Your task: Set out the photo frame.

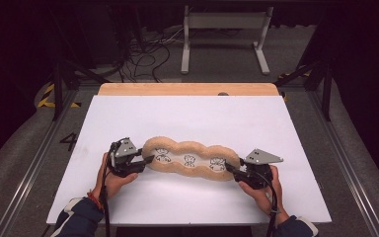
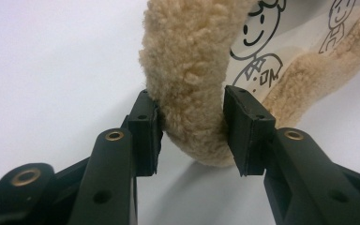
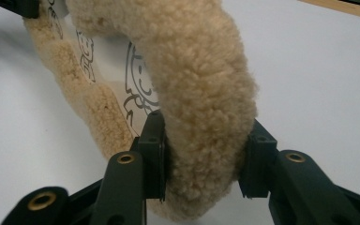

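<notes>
Left gripper view: my left gripper (image 2: pixel 192 136) clamps the fleece pouch (image 2: pixel 192 79) rim; my right gripper (image 3: pixel 204 157) grips its opposite end, both jaws part-closed.

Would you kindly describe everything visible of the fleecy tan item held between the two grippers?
The fleecy item is long with a lobed, wavy outline: a thick tan plush rim around a white centre printed with three cartoon figures. It lies lengthwise across the white table sheet. The left gripper clamps one end's rim, the right gripper the other.
</notes>
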The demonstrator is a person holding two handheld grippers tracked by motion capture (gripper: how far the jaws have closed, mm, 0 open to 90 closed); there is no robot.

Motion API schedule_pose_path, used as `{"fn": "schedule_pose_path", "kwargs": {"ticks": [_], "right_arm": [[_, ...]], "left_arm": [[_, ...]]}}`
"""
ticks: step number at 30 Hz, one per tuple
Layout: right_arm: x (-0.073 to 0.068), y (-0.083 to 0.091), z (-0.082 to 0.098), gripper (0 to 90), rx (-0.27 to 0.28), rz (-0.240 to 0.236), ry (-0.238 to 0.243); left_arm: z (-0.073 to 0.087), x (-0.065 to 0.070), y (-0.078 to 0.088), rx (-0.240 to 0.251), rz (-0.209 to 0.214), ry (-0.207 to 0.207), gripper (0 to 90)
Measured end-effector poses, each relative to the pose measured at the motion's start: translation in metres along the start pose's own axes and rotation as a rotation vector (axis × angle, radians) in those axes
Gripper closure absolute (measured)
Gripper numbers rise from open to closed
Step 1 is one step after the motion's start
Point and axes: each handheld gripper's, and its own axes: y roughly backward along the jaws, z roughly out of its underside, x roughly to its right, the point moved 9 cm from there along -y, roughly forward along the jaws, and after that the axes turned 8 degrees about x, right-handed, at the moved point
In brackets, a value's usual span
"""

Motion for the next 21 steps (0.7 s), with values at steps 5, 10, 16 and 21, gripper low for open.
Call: {"fn": "schedule_pose_path", "kwargs": {"ticks": [5, 10, 16, 21], "right_arm": [[0.003, -0.002, -0.001, 58.3, -0.001, 0.003, 0.002], [0.004, -0.005, -0.001, 56.4, -0.002, 0.008, 0.008], [0.006, -0.007, -0.002, 54.3, -0.003, 0.014, 0.009], [0.007, -0.01, -0.002, 52.2, 0.0, 0.014, 0.009]], "left_arm": [[0.001, 0.004, 0.003, -0.005, -0.002, 0.002, 58.3], [0.002, 0.006, 0.005, -0.009, -0.007, -0.001, 57.9], [0.003, 0.011, 0.007, -0.016, -0.009, -0.001, 57.7], [0.004, 0.013, 0.009, -0.018, -0.009, -0.003, 57.1]]}}
